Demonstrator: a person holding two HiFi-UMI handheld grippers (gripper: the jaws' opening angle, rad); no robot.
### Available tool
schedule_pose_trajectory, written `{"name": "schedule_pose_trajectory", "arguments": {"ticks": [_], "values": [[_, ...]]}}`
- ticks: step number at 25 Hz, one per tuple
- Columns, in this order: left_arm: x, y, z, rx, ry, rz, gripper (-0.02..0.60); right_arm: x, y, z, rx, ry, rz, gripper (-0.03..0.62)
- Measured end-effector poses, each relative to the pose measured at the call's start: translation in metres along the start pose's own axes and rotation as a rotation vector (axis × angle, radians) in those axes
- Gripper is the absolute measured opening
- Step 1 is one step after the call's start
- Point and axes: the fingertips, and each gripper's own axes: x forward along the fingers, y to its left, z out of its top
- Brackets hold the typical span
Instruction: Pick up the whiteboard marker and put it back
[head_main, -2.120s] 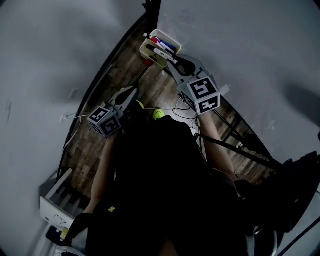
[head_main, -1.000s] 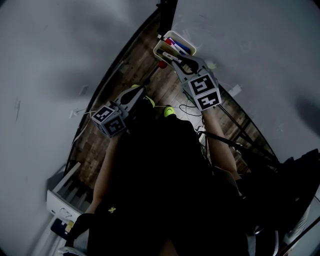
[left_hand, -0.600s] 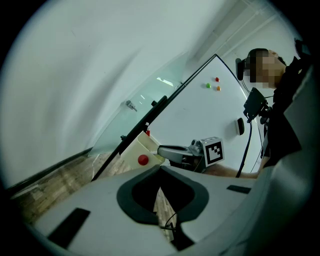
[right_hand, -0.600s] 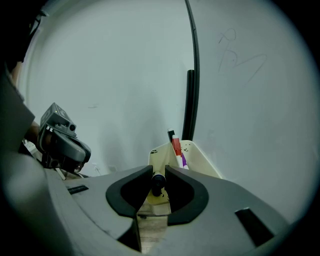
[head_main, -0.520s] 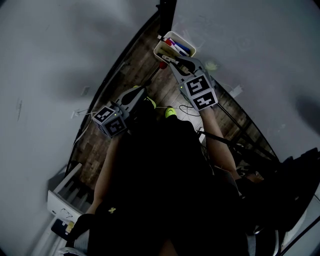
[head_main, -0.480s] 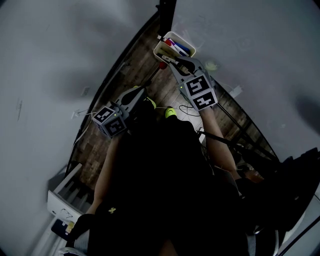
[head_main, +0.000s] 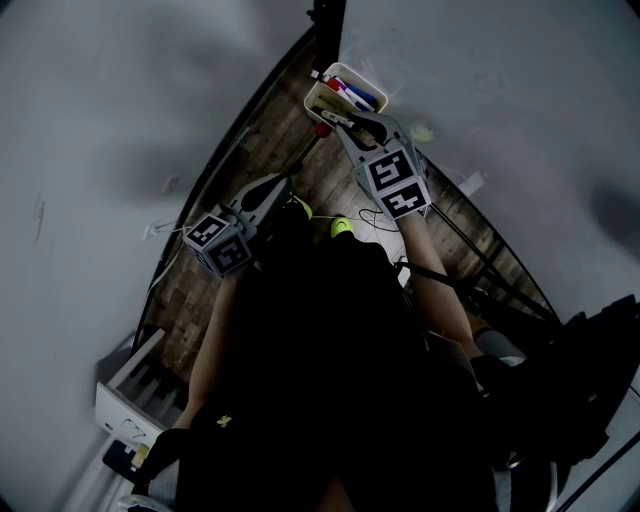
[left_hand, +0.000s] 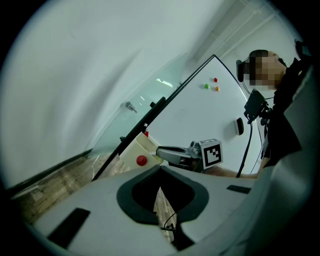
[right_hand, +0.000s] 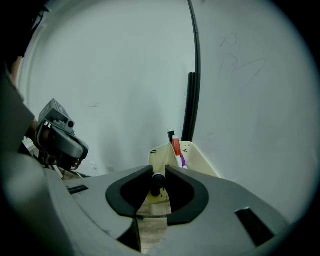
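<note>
We hold the right gripper (right_hand: 159, 173) motionless at the front rim of the marker tray (right_hand: 202, 162). Its jaws, narrowly parted, still clamp the whiteboard marker (right_hand: 158, 184). We judge that its release is still pending.

Your whiteboard marker (right_hand: 158, 182) is pinched between the jaws of your right gripper (right_hand: 159, 170), dark butt end facing the camera and the barrel pointing away toward the cream holder (right_hand: 202, 162). In the head view it's a pale barrel lying roughly level, right at the holder's near rim. Can't tell if it's touching. The holder's top is open, with red and purple markers (right_hand: 176, 148) standing inside.
</note>
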Motion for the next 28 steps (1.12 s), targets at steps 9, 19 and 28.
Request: {"name": "schedule_pose_trajectory", "arguments": {"ticks": [9, 19, 28], "values": [[0.005, -0.010, 0.005, 0.011, 0.029, -0.023, 0.015, -0.007, 0.009, 0.007, -0.002, -0.034, 0.016, 0.135], [0.022, -0.036, 0.014, 0.081, 0.021, -0.041, 0.015, -0.040, 0.010, 0.011, 0.009, -0.099, 0.003, 0.137], [-0.007, -0.055, 0.013, 0.107, -0.006, -0.027, 0.015, -0.063, 0.027, 0.010, -0.006, -0.107, -0.001, 0.137]]}}
